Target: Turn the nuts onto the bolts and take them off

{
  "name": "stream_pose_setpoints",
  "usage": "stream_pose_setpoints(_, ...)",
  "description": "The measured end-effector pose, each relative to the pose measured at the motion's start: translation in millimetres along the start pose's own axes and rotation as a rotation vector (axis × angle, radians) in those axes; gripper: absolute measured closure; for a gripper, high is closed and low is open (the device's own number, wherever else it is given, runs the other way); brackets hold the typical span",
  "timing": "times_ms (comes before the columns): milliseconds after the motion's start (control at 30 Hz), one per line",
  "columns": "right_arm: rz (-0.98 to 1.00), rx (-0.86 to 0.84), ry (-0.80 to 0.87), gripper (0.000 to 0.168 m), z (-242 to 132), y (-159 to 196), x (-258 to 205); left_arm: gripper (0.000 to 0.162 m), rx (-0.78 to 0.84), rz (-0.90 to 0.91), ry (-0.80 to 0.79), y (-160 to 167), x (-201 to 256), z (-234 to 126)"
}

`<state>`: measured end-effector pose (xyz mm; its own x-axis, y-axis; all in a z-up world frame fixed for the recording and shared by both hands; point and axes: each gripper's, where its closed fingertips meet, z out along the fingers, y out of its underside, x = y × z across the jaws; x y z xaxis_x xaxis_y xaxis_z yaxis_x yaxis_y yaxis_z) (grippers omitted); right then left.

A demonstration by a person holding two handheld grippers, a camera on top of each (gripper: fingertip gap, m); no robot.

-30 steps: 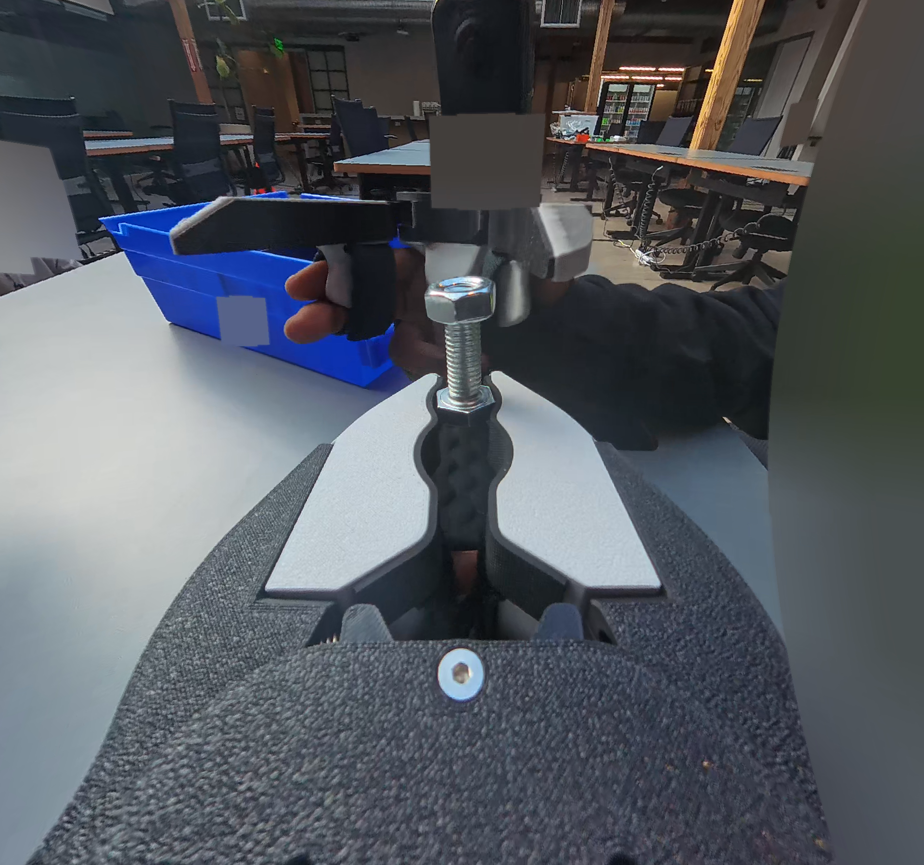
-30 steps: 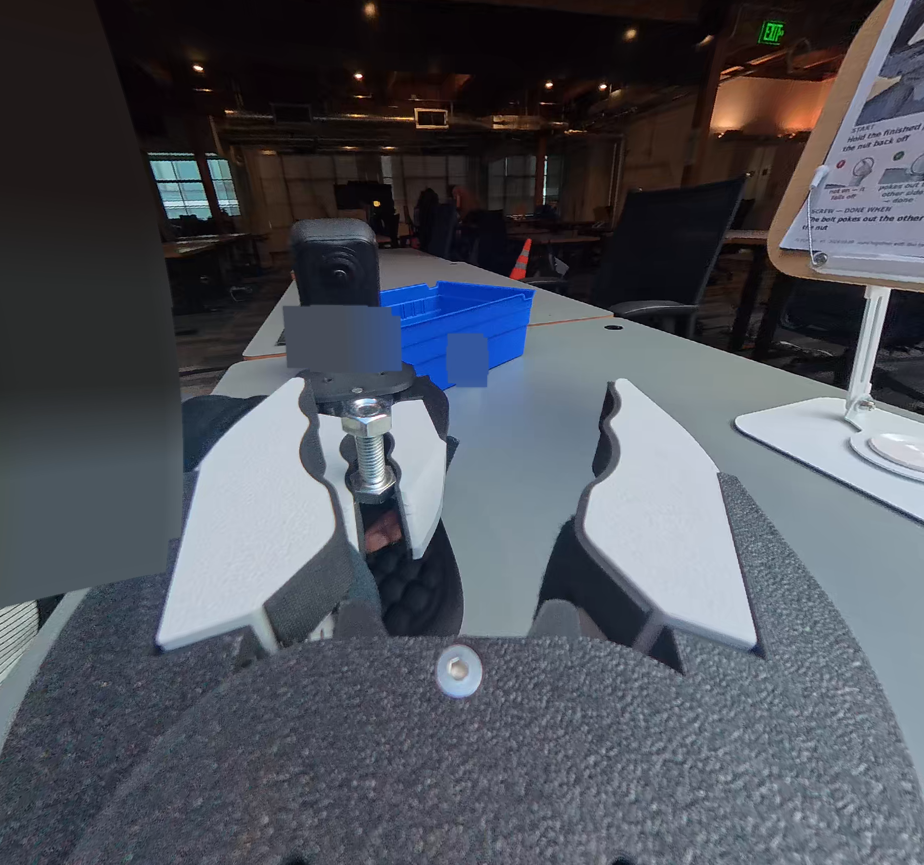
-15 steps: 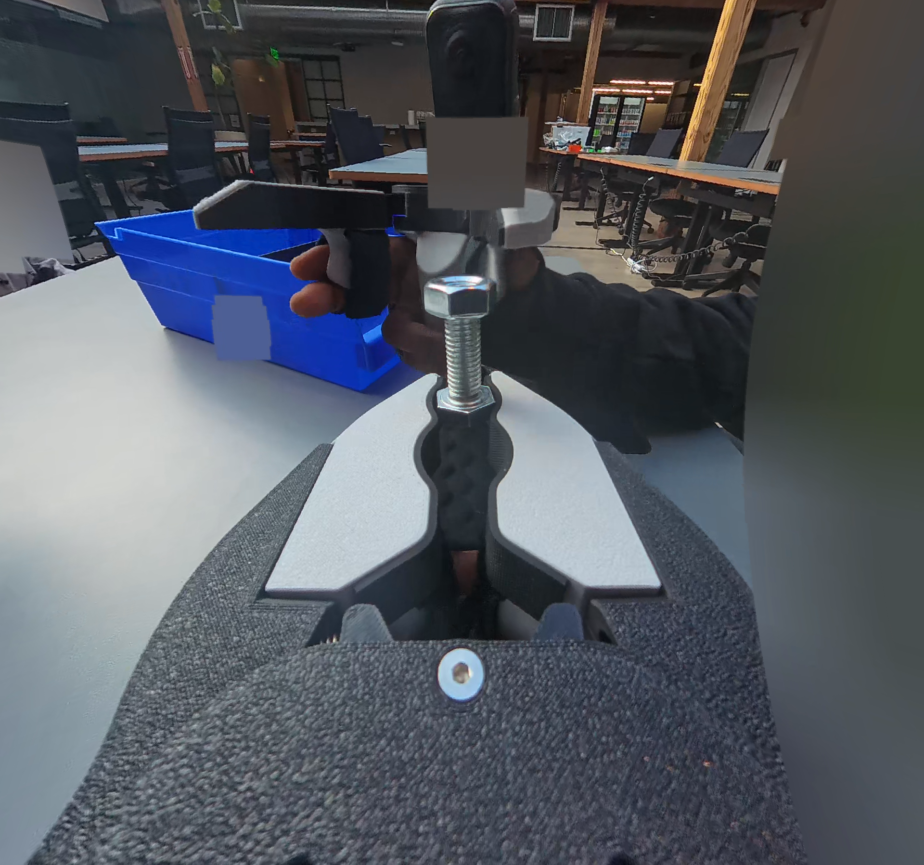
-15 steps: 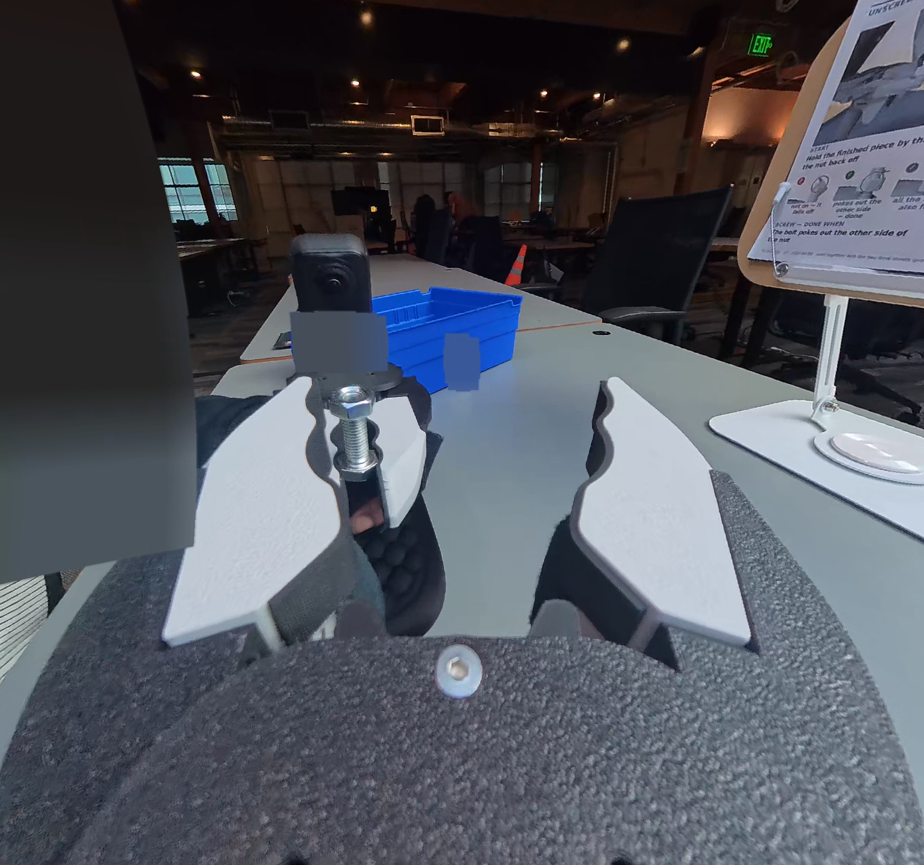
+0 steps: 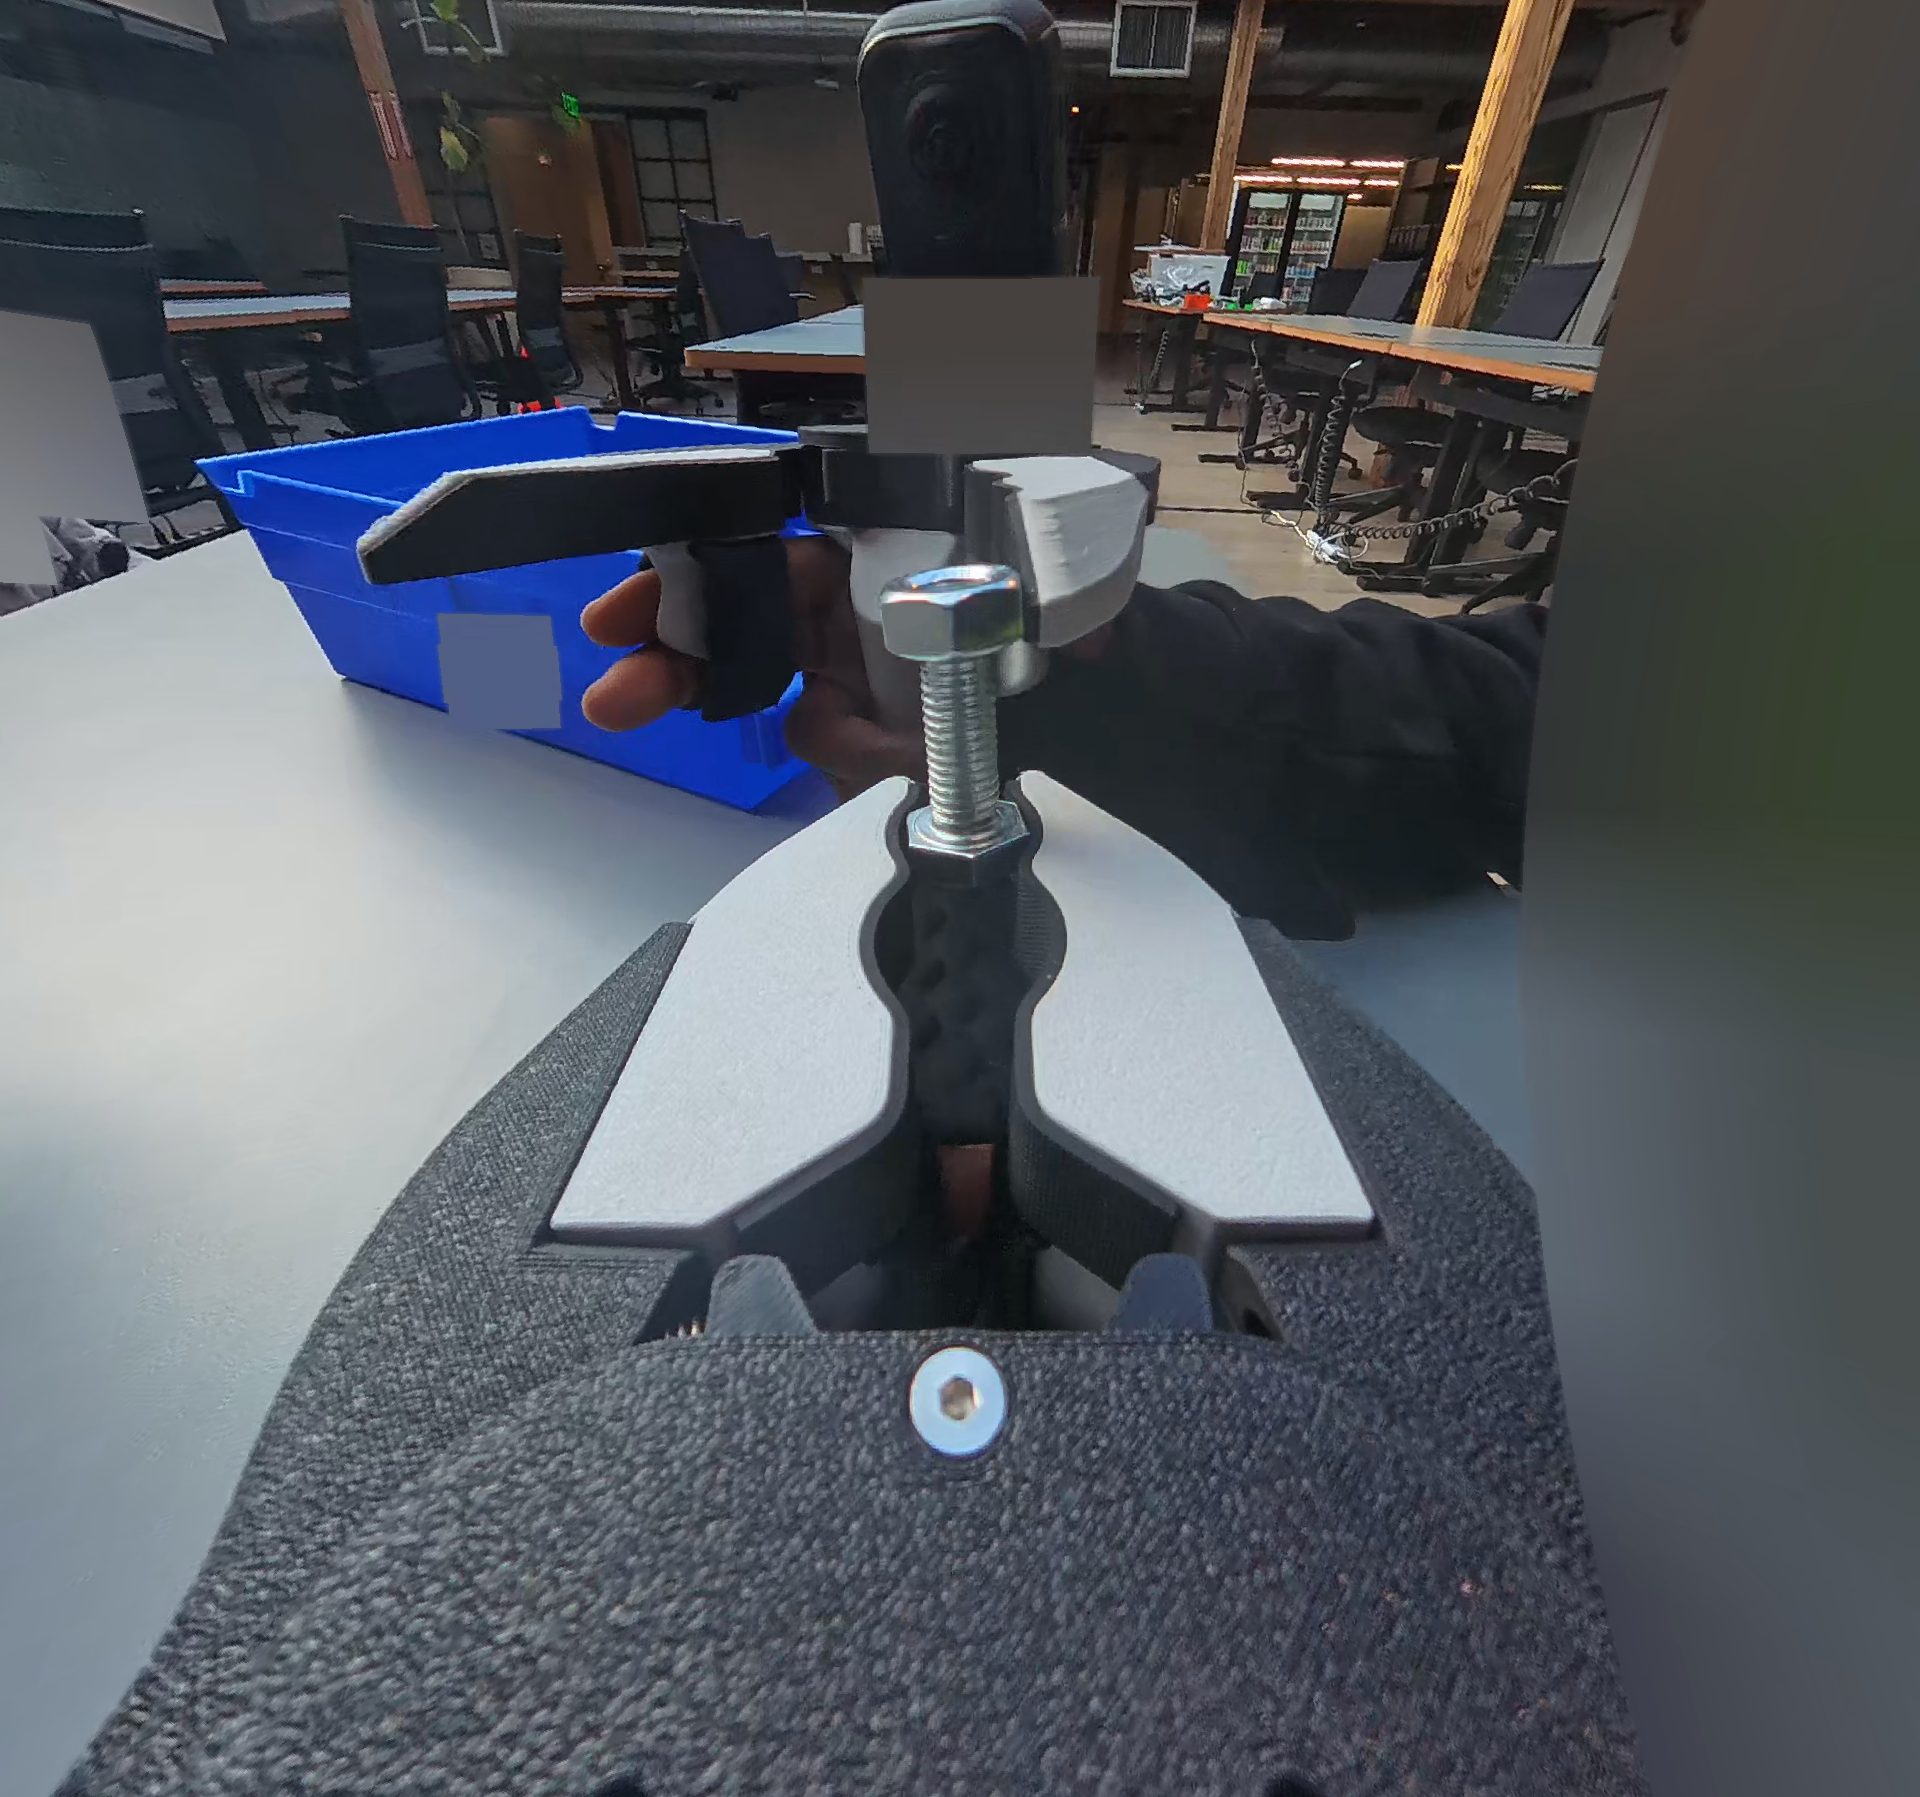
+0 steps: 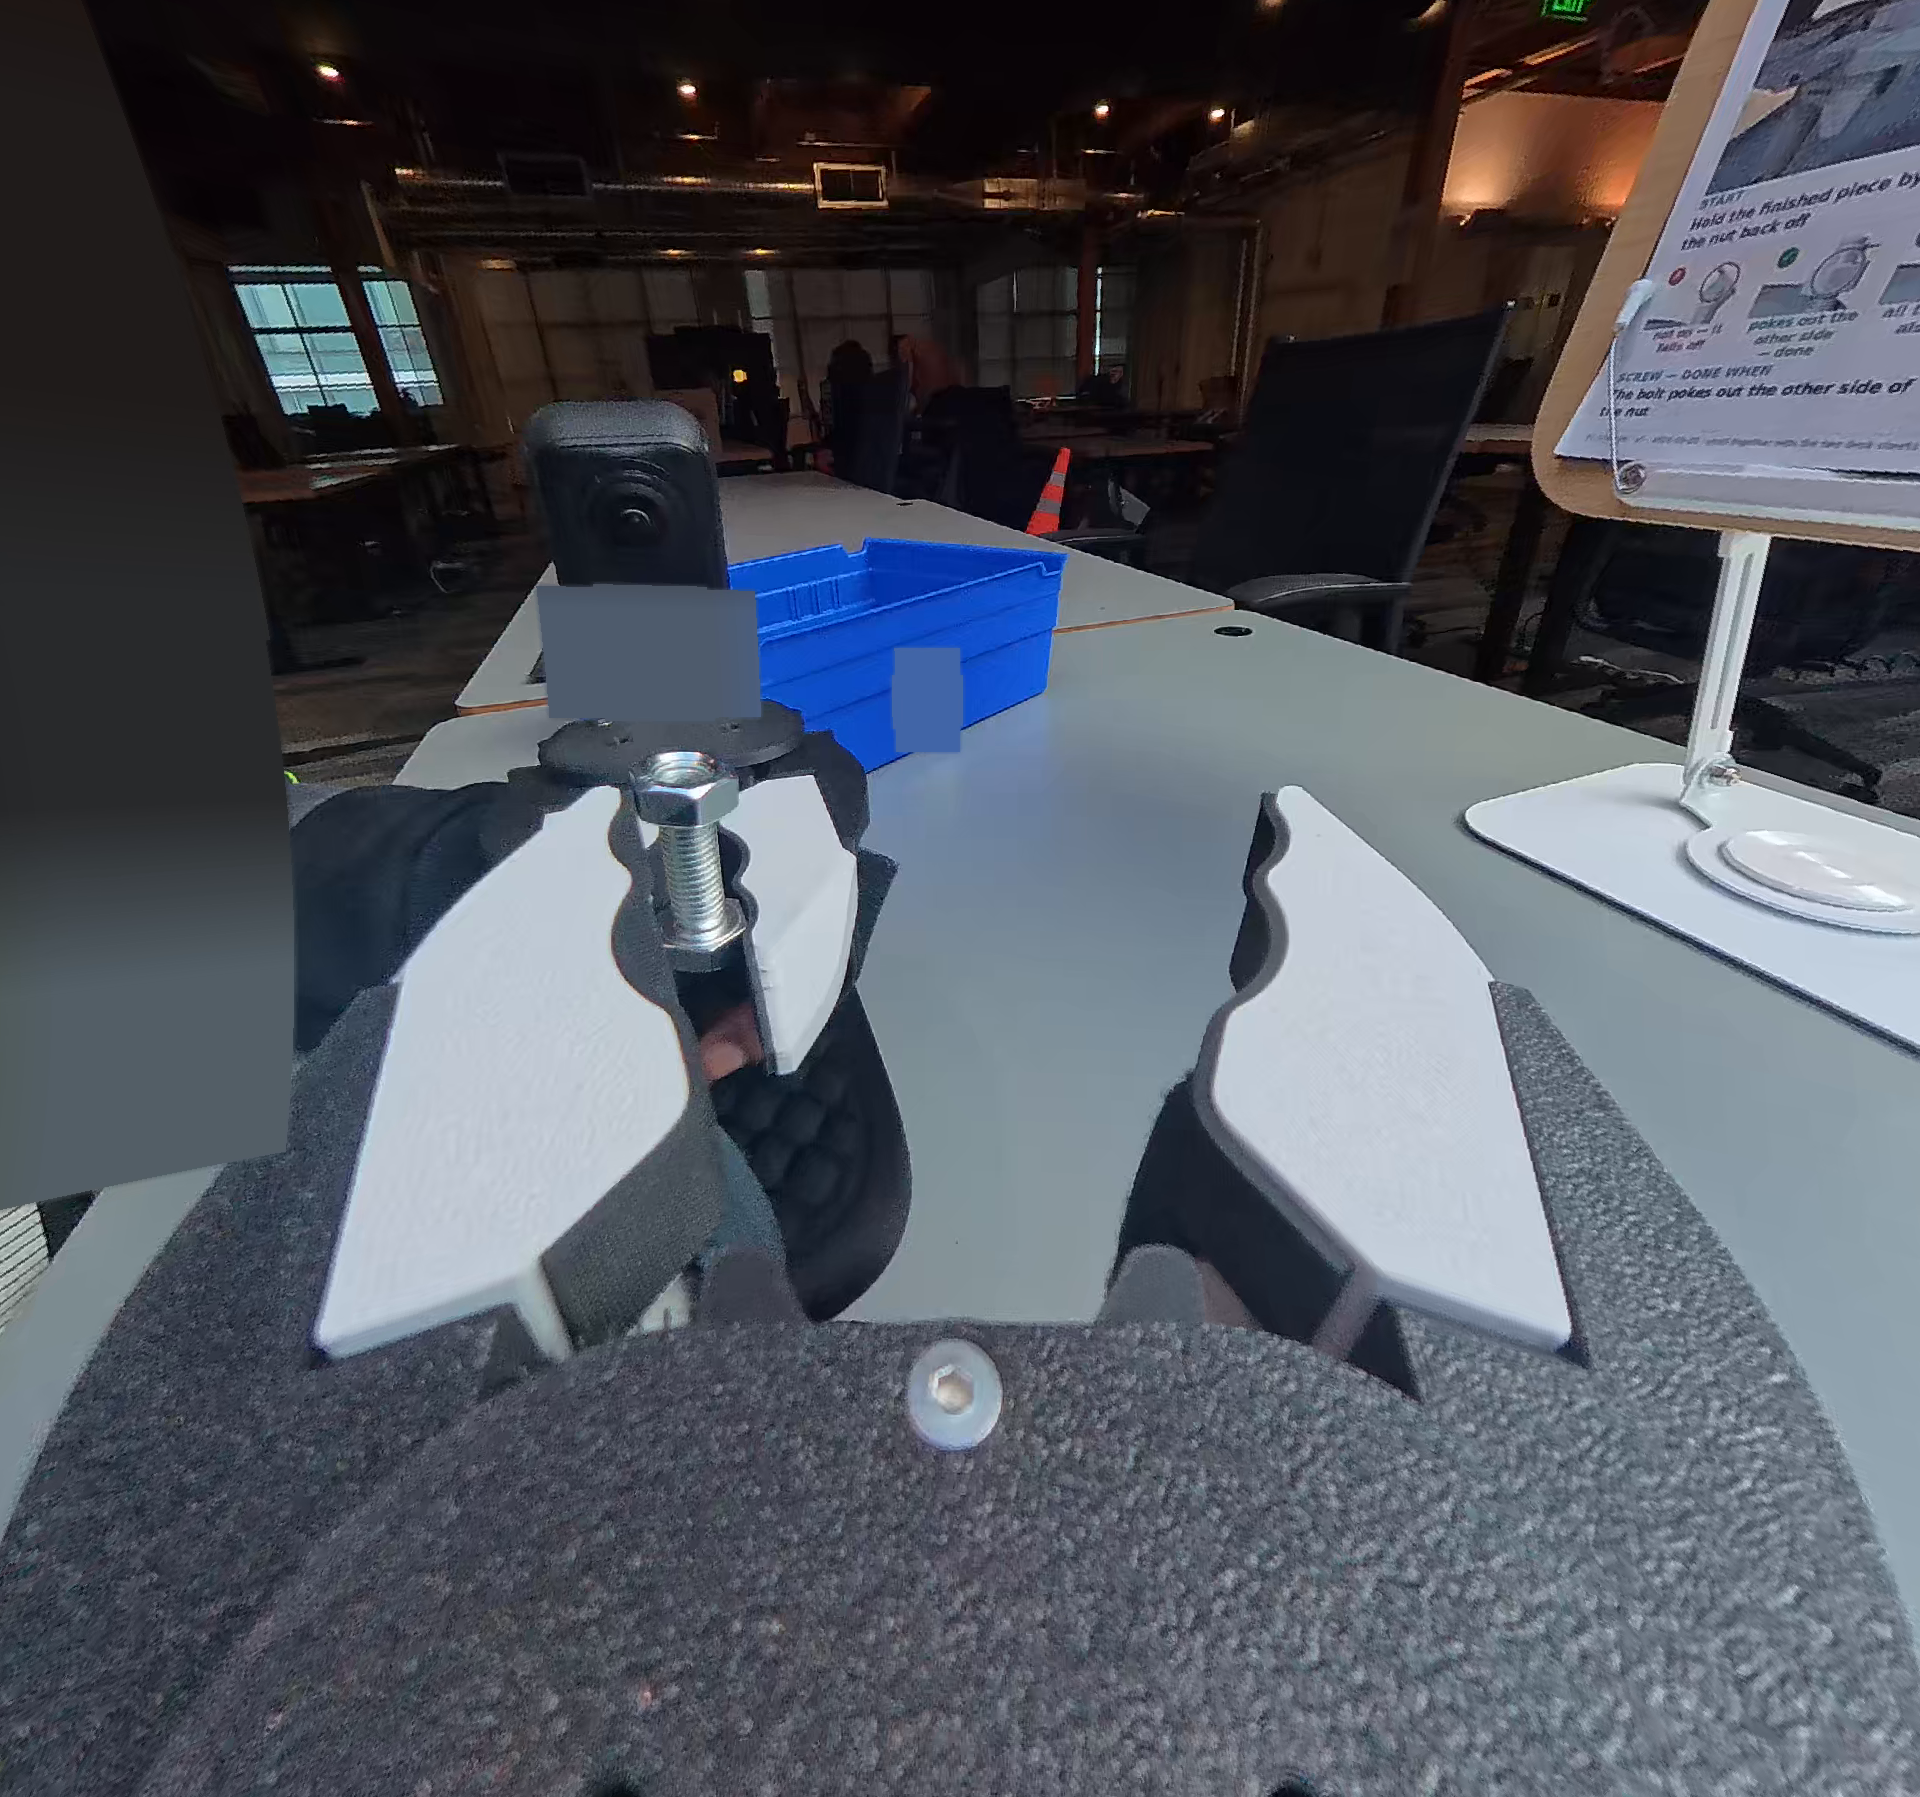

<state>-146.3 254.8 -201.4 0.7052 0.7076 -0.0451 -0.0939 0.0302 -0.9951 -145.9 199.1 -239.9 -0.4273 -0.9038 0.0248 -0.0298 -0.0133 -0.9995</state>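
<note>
gripping the hexagonal head of a silver threaded steel bolt (image 5: 964, 760), the left gripper (image 5: 964, 838) is closed on it, its two pale grey fingers (image 5: 769, 1009) pinching the head so the shank stands upright. holding it this way seems meant to keep the bolt from spinning while its free end is worked.

a silver hexagonal steel nut (image 5: 951, 609) sits at the very top of the shank, with most of the thread below it bare. whether it is on its way on or off cannot be told.

the right gripper (image 6: 966, 926) is spread wide and holds nothing. in the right wrist view its left finger (image 6: 520, 1051) lies just beside the bolt and nut (image 6: 686, 797), while its other finger is well apart from them. in the left wrist view that gripper shows behind the nut, held by a hand (image 5: 727, 656) in a dark sleeve. a fair judgement is that it is lining up to close around the nut and turn it.

bolt and nut are held above the grey desk (image 5: 260, 916), near the person's edge of it. an open blue plastic bin (image 6: 935, 625) rests farther back on the desk. a white stand with a printed instruction sheet (image 6: 1766, 241) stands at the desk's right edge, probably for reference.
</note>
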Motion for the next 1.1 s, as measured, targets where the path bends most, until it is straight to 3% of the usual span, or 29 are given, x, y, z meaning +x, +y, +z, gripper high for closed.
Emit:
stream_pose_setpoints(133, -0.033, 0.008, 0.016, 0.071, -11.0, -5.5, 6.8, 0.148, 0.01, -0.004, 0.002, -1.2, -0.2, -1.0)
stream_pose_setpoints(267, 0.008, 0.093, -0.068, 0.058, -10.1, -17.5, -7.6, 0.148, 0.001, -0.002, -0.003, -0.2, -0.6, -0.2)
stream_pose_setpoints(367, -0.008, 0.051, -0.035, 0.05, 6.4, -6.1, -11.9, 0.148, -0.013, 0.008, -0.007, 1.7, -0.3, 1.0)
stream_pose_setpoints(500, -0.023, 0.053, 0.037, 0.053, 13.9, -1.4, -6.3, 0.148, -0.028, 0.022, -0.007, 3.3, 1.0, 2.3)
stream_pose_setpoints(667, -0.039, 0.051, 0.039, 0.056, -2.4, -6.5, 4.1, 0.148, 0.002, -0.005, -0.001, -0.4, -0.7, -0.6)
stream_pose_setpoints(733, -0.037, 0.063, 0.039, 0.065, -9.1, -9.7, 8.3, 0.148, 0.008, -0.01, 0.001, -1.1, -1.0, -1.3)
stream_pose_setpoints(900, -0.013, 0.127, -0.046, 0.057, -9.4, -20.3, -6.3, 0.148, 0.002, -0.002, -0.002, -0.4, -0.6, -0.6)
stream_pose_setpoints(1100, -0.011, 0.076, 0.012, 0.055, 12.4, -5.1, -9.6, 0.148, -0.02, 0.017, -0.005, 2.4, 0.7, 1.4)
